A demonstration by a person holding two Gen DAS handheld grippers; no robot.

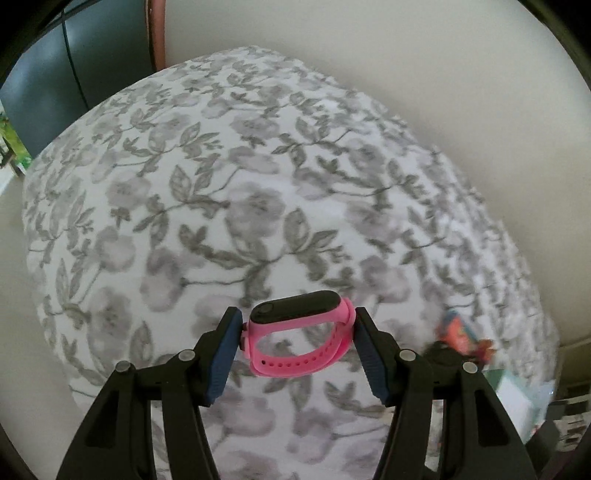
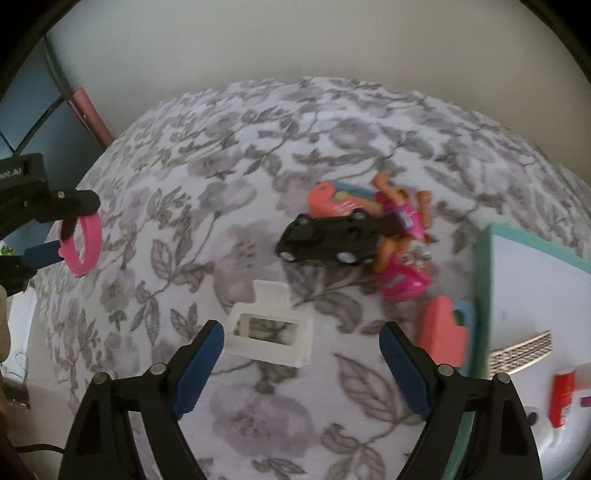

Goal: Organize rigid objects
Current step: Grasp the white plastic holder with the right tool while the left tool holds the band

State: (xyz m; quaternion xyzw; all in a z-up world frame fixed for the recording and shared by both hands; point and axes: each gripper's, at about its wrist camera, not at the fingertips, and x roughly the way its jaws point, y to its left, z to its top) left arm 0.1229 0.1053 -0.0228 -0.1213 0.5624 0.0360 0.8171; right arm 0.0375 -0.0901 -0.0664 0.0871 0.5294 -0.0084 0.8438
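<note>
My left gripper (image 1: 297,328) is shut on a pink wristband watch (image 1: 299,332) with a black face, held above the floral bedspread (image 1: 221,184). The same watch (image 2: 83,245) and left gripper (image 2: 62,240) show at the far left of the right wrist view. My right gripper (image 2: 301,341) stands open above the bedspread, with nothing between its fingers. Just ahead of it lies a white plastic frame piece (image 2: 269,328). Farther off rest a black toy car (image 2: 328,240), a pile of pink and orange doll toys (image 2: 399,236) and a coral-pink toy piece (image 2: 441,334).
A teal-rimmed white box (image 2: 480,280) sits at the right, holding a grey ridged piece (image 2: 521,354) and a red-and-white item (image 2: 563,398). A pale wall (image 1: 443,74) rises behind the bed. A dark panel (image 1: 44,81) and a pink bar (image 1: 157,33) stand at the far left.
</note>
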